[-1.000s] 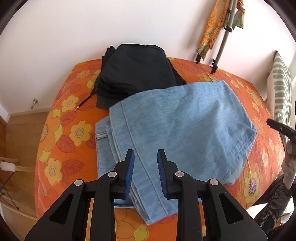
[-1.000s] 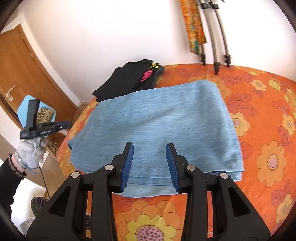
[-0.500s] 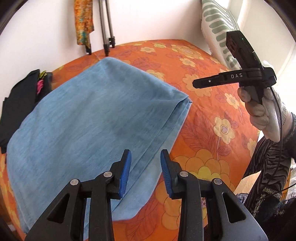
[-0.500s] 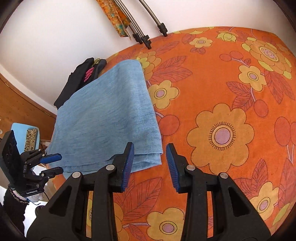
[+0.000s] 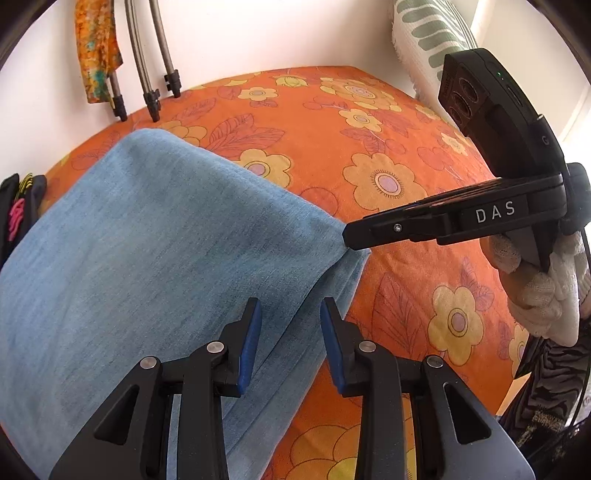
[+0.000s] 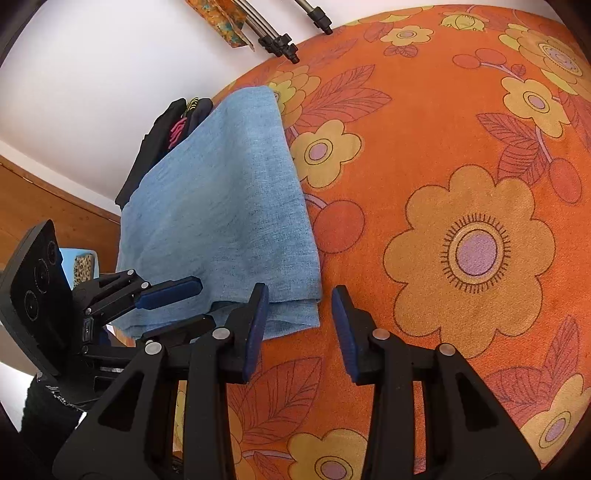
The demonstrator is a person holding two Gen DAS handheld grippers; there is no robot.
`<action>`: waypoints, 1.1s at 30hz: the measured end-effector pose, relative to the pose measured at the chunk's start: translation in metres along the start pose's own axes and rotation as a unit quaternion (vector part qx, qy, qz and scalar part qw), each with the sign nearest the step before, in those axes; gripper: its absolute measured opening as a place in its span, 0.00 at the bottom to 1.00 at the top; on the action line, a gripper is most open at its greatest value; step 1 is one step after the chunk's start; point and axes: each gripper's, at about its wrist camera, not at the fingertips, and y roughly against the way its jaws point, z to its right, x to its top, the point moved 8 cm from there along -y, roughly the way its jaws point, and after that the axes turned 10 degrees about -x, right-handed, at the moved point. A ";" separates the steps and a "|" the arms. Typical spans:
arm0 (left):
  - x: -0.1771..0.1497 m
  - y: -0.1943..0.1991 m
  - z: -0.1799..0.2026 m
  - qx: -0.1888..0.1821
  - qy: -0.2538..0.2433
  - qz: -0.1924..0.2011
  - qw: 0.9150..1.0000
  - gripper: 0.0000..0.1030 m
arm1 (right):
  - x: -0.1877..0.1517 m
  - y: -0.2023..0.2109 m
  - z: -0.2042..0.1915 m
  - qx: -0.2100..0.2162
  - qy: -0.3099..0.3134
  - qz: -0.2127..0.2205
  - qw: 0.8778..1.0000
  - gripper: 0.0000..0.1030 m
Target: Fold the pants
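Left wrist: right gripper (image 5: 347, 236) now nearer pants (image 5: 155, 258)

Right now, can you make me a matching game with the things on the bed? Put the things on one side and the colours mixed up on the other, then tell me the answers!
Things:
1. folded pants
2. bed cover
3. clothes pile behind the pants
4. cushion at the wall

Colours:
A. white with green stripes
B. light blue
C. black with a bit of pink
D. orange with yellow flowers

Answers: 1-B, 2-D, 3-C, 4-A
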 end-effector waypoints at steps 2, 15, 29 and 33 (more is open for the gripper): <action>0.003 -0.007 0.002 0.022 -0.011 -0.007 1.000 0.30 | 0.004 0.000 0.005 0.001 -0.016 0.001 1.000 0.37; 0.000 -0.008 0.011 0.020 -0.033 -0.015 0.999 0.02 | 0.008 -0.012 0.000 0.006 -0.016 -0.012 1.000 0.09; -0.044 0.098 -0.055 0.057 0.077 0.036 0.995 0.12 | -0.016 0.008 -0.002 -0.084 0.073 -0.011 0.994 0.02; -0.088 0.171 -0.112 0.118 0.164 0.078 0.976 0.31 | -0.008 0.018 0.011 -0.098 0.055 0.001 0.994 0.02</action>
